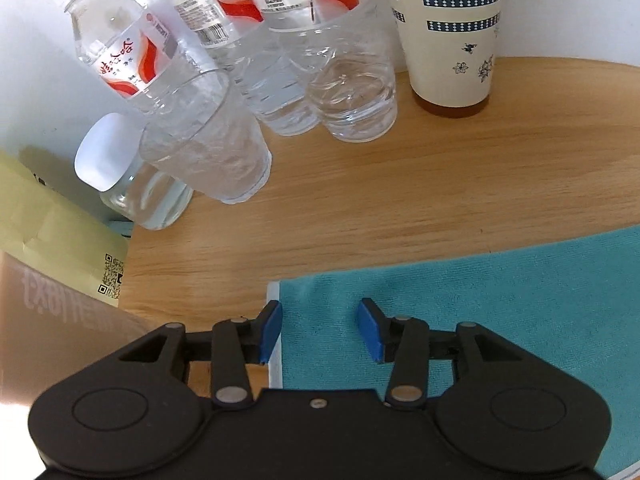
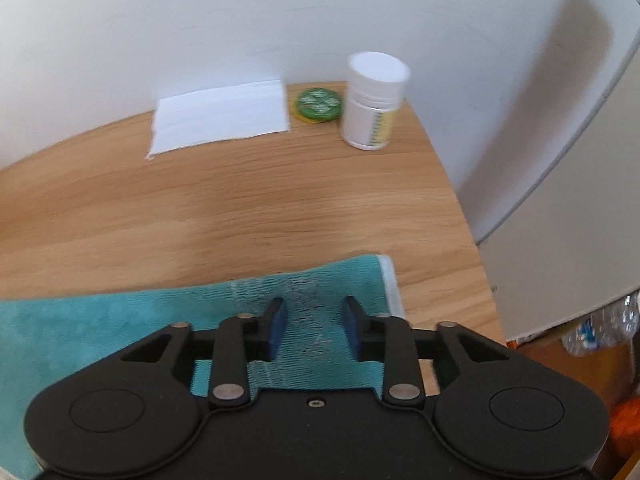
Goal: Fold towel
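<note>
Teal towel flat on table; left tongs and right tongs agape above it

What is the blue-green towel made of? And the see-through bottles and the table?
The towel looks like soft microfibre or terry cloth: its teal surface is fuzzy and matte, with a pale hem. The bottles seem to be thin clear plastic, shiny and ribbed, with printed wrap labels. The table shows light wood grain with a smooth finish; whether it is solid wood or a printed laminate cannot be told.
</note>
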{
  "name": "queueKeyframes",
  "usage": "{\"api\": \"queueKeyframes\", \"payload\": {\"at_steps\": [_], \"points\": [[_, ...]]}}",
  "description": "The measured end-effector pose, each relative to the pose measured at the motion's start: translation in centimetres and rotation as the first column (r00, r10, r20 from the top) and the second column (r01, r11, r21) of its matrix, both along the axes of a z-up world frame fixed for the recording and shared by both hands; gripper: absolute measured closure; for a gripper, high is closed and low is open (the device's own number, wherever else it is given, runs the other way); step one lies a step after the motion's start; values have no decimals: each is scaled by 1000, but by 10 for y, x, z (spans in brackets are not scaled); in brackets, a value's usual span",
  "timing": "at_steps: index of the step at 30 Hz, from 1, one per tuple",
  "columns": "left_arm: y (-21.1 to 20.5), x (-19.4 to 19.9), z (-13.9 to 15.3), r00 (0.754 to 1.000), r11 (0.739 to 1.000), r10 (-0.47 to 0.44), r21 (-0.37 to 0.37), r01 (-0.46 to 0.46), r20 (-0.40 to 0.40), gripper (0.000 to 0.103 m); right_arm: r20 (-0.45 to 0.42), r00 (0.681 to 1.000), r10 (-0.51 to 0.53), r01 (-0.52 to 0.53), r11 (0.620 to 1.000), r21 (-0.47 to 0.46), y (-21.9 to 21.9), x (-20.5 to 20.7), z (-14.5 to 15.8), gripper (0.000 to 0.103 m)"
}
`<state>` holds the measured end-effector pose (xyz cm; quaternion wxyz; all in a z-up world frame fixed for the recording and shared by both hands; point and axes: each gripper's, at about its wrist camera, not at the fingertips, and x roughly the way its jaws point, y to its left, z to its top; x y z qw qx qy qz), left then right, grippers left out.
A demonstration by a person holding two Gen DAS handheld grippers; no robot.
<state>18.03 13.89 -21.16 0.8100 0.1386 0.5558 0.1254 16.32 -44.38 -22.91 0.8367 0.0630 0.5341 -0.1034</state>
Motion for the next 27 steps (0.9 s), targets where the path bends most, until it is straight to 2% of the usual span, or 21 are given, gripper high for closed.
{"api": "queueKeyframes", "payload": {"at_steps": [5, 6, 7, 8, 11, 14, 21, 23, 25, 27], "points": [[3, -2, 3, 1000, 999, 28, -23, -28, -2, 59, -17, 1000, -15, 14, 1000, -26, 3, 3, 1, 66], [4, -2, 4, 1000, 999, 30, -27, -30, -2, 59, -16, 1000, -9, 9, 999, -44, 4, 1, 4, 69], [4, -3, 4, 999, 999, 36, -29, -36, -3, 59, -16, 1000, -3, 2, 998, -64, 6, -1, 6, 81], [6, -5, 6, 999, 998, 51, -34, -51, -4, 59, -16, 1000, 2, -4, 996, -84, 7, -2, 9, 82], [8, -11, 10, 997, 995, 82, -56, -81, 9, 59, 0, 1000, -14, 14, 999, -33, 2, -17, 17, 81], [8, -18, 12, 994, 993, 103, -63, -102, 22, 59, 0, 999, -39, 39, 999, -21, -1, -31, 15, 81], [-1, -23, 4, 1000, 999, 30, -22, -30, -2, 56, -21, 997, -69, 69, 998, 1, -2, -51, 3, 81], [0, -23, 4, 1000, 999, 29, -22, -29, -6, 54, -16, 997, -77, 78, 997, 8, -5, -53, 3, 81], [1, -23, 3, 1000, 1000, 24, -12, -24, -10, 46, -19, 996, -92, 92, 996, 3, -8, -54, 2, 82], [3, -23, 4, 999, 999, 38, -20, -38, -10, 45, -25, 995, -99, 98, 995, -20, -9, -56, 3, 81]]}}
